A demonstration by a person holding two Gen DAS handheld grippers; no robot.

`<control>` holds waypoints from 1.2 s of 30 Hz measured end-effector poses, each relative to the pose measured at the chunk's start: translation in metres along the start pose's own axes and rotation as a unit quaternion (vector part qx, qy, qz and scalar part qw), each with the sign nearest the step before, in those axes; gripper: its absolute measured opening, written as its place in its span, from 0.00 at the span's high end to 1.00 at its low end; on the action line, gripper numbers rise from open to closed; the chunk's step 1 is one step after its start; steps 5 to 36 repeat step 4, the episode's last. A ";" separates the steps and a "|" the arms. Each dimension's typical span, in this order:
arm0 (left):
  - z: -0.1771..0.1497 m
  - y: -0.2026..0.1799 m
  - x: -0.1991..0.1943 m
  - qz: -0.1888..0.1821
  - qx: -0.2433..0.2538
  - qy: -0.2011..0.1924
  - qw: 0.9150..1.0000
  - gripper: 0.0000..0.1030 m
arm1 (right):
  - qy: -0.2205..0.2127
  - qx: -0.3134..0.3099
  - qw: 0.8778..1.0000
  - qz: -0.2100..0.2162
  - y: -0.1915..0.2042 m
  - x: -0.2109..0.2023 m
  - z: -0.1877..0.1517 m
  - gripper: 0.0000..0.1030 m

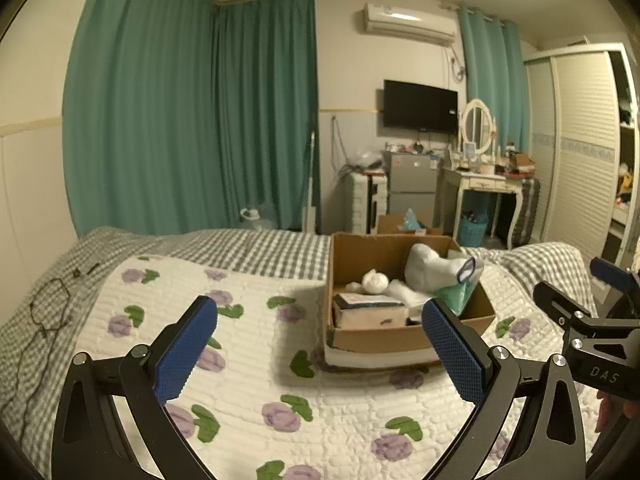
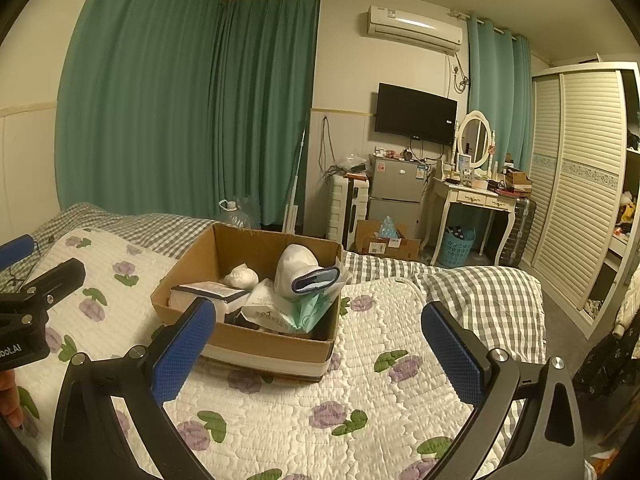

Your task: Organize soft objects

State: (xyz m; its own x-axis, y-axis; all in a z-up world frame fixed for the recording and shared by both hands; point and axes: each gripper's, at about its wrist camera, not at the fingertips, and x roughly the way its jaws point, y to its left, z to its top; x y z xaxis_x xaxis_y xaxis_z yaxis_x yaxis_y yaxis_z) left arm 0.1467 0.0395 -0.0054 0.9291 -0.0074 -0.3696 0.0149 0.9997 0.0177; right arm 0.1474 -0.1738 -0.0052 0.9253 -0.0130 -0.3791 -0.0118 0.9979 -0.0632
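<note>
An open cardboard box (image 1: 348, 256) (image 2: 228, 240) stands on the flowered white quilt (image 1: 248, 360) (image 2: 360, 400) on the bed. Inside lie a white rolled pillow-like bundle (image 1: 424, 272) (image 2: 296, 268), a small white ball of cloth (image 1: 374, 282) (image 2: 240, 277), a green soft pack (image 1: 456, 298) (image 2: 310, 312), a white plastic pack (image 2: 266, 304) and a flat boxed item (image 1: 368, 308) (image 2: 208, 292). My left gripper (image 1: 320, 356) is open and empty, in front of the box. My right gripper (image 2: 318, 354) is open and empty, just before the box's near right corner.
Grey checked bedding (image 1: 256, 244) (image 2: 480, 284) covers the far bed edge. A black cable (image 1: 48, 312) lies at the bed's left. Beyond the bed stand a fridge (image 2: 394, 192), dressing table (image 2: 476, 200), blue basket (image 2: 456, 248), floor box (image 2: 384, 240) and wardrobe (image 2: 580, 184).
</note>
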 end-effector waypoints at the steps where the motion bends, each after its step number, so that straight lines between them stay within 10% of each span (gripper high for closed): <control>1: 0.000 0.000 0.000 0.000 0.000 0.000 1.000 0.00 | 0.000 0.001 1.000 0.001 -0.001 -0.001 -0.002 0.00; 36: -0.001 -0.002 0.000 0.002 0.004 0.003 1.000 0.00 | 0.002 0.000 1.000 0.000 -0.001 0.000 -0.003 0.00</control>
